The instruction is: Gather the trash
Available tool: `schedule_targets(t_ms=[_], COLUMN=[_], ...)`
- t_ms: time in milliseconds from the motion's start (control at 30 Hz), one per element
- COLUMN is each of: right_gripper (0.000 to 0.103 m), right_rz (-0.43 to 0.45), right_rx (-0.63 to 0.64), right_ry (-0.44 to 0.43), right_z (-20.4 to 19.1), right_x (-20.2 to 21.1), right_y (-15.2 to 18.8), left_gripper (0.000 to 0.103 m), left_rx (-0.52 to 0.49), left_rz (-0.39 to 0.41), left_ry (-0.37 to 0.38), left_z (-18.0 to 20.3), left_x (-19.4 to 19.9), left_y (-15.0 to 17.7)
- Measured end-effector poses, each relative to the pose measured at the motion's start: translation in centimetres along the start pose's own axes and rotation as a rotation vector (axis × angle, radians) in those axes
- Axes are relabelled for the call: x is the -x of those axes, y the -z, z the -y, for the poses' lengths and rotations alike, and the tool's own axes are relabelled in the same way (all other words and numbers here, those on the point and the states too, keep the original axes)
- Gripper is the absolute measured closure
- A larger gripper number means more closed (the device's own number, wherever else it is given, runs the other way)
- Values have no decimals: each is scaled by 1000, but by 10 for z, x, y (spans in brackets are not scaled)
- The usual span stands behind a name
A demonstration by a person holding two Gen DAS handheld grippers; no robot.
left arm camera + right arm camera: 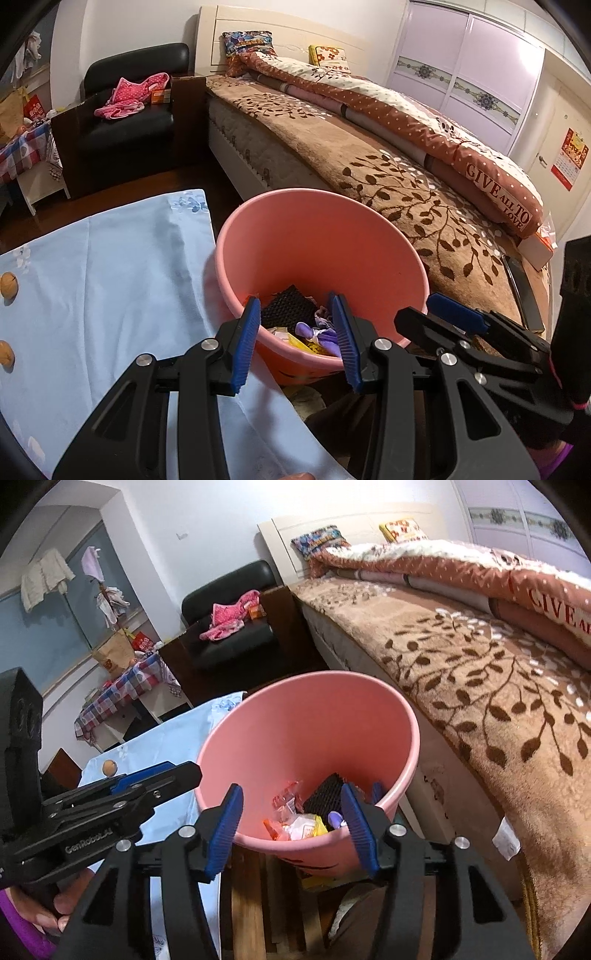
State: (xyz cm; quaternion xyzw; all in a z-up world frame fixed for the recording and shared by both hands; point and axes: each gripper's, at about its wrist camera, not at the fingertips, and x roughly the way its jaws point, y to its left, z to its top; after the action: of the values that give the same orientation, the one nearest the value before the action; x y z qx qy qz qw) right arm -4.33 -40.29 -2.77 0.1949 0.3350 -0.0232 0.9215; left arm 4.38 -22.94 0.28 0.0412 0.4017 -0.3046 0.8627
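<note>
- The pink bin (310,738) stands between the table (110,280) and the bed (406,177); wrappers (299,821) and a black mesh scrap (323,794) lie at its bottom.
- Both claws hover at its near rim, jaws apart and empty: right claw (291,825), left claw (295,339).
- I judge a drop just finished; next, swing back to the table.
- Two walnuts (8,286) remain on the blue cloth, possibly more to collect.
- Beyond: a black armchair (129,110) holding pink clothes, and a wardrobe (461,66).
</note>
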Motion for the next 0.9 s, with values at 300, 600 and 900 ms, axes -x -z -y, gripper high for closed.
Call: schedule_targets(t_ms=[300,600,900], right_gripper=[44,44,44], right_rz=[27,26,35], right_rx=[63,71,73], right_ry=[26,36,44], right_z=[-18,-23,-26], right_x=[6,6,6], right_y=[6,8,7], left_gripper=[62,62,62], left_rx=[14,15,25], left_rz=[17,29,33], left_ry=[-18,-26,-30], left_z=[-5,-7,-11], left_x=[5,8,9], left_y=[-1,0,1])
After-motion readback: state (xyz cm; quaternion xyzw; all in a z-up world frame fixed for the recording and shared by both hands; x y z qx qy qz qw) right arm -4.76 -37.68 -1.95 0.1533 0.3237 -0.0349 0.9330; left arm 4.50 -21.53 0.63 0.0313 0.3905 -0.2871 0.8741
